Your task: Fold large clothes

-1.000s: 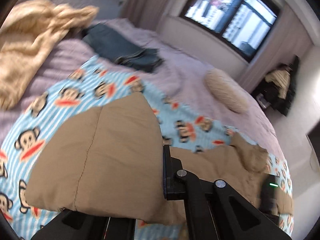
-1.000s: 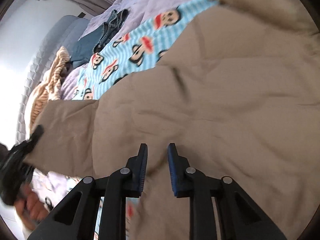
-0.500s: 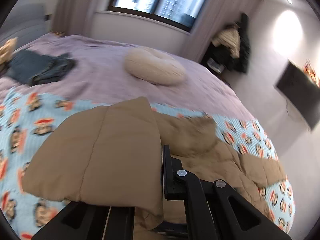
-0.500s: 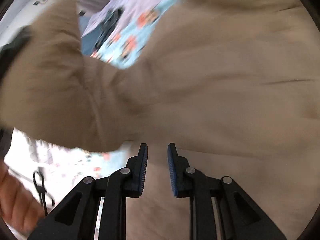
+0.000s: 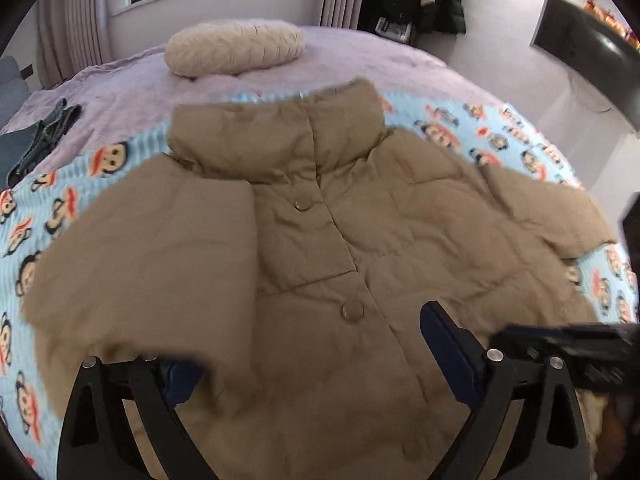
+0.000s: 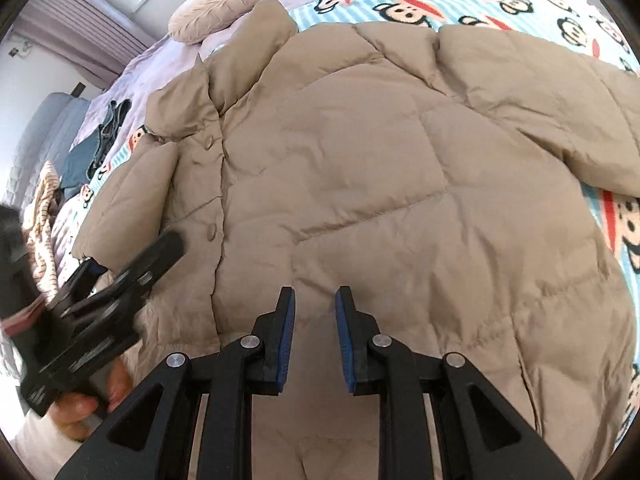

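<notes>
A tan puffer jacket lies front up on the bed, its collar at the far side and its snaps closed. One sleeve is folded across the chest. Its cuff drapes over the near finger of my left gripper, whose jaws are opening wide and do not pinch it. The other sleeve lies spread out to the right. My right gripper hovers over the jacket's lower front with its jaws opening and nothing between them. A hand holds the left gripper at the jacket's left edge.
The jacket rests on a blue monkey-print blanket over a lilac bedspread. A cream pillow lies beyond the collar. Dark jeans and a striped beige garment sit far left. A wall screen hangs at the right.
My left gripper carried the sleeve across the jacket's front and let it go, its jaws springing wide. The right gripper pulled back over the jacket and its jaws widened a little.
</notes>
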Demonstrator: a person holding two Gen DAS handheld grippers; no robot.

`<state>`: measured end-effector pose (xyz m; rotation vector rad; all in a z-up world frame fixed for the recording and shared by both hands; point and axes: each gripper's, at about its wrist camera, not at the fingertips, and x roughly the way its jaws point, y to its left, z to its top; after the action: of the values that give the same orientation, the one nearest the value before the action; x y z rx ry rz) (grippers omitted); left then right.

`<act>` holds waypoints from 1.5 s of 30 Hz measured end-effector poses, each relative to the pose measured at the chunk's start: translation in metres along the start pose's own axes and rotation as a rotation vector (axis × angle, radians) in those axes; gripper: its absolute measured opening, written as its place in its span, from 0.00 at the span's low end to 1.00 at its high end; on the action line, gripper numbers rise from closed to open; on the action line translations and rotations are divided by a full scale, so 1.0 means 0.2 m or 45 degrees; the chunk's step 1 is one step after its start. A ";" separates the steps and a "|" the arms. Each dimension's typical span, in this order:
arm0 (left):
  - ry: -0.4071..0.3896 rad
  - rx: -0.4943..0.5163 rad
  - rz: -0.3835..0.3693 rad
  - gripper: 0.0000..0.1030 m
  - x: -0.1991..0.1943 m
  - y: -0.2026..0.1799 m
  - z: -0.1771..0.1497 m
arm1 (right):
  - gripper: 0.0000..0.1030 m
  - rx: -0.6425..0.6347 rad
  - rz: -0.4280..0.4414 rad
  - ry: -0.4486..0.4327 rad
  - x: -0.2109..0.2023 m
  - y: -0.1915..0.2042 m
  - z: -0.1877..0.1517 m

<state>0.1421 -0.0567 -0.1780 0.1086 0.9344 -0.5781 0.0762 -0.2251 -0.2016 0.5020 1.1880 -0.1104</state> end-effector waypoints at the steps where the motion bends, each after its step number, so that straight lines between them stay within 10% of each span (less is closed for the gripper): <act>1: -0.022 -0.014 -0.002 0.95 -0.06 0.05 -0.01 | 0.45 -0.030 0.002 -0.021 -0.02 0.04 0.01; 4: -0.128 -0.082 0.124 0.95 -0.29 0.23 -0.05 | 0.74 -0.189 0.034 -0.111 -0.09 0.18 0.00; 9: -0.130 -0.329 0.473 0.95 -0.39 0.69 -0.18 | 0.78 -0.628 -0.043 -0.207 -0.04 0.68 -0.05; 16: 0.053 -0.416 0.579 0.95 -0.11 0.92 -0.35 | 0.78 -1.140 -0.446 -0.329 0.29 1.14 -0.22; 20: 0.051 -0.414 0.582 0.95 -0.07 0.92 -0.38 | 0.78 -0.856 -0.541 -0.422 0.26 0.97 -0.03; 27: 0.085 -0.412 0.522 0.95 -0.09 0.94 -0.33 | 0.78 -0.033 -0.336 -0.235 0.09 0.21 0.17; 30: 0.003 -0.447 0.469 0.87 -0.22 0.97 -0.26 | 0.69 0.036 -0.292 -0.304 -0.05 0.09 0.14; 32: -0.031 -0.472 0.463 0.75 -0.27 1.02 -0.19 | 0.33 0.059 -0.181 -0.330 -0.12 0.05 0.14; 37: -0.030 -0.465 0.464 0.75 -0.17 1.04 -0.07 | 0.24 -0.112 -0.036 -0.229 0.01 0.18 0.19; 45: 0.096 -0.386 0.547 0.75 0.10 0.95 -0.13 | 0.15 -0.170 -0.203 -0.146 0.20 0.05 0.21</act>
<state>0.2305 0.1034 -0.2387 0.0558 1.0251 -0.0331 0.1318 -0.2267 -0.2227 0.2799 1.1140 -0.1930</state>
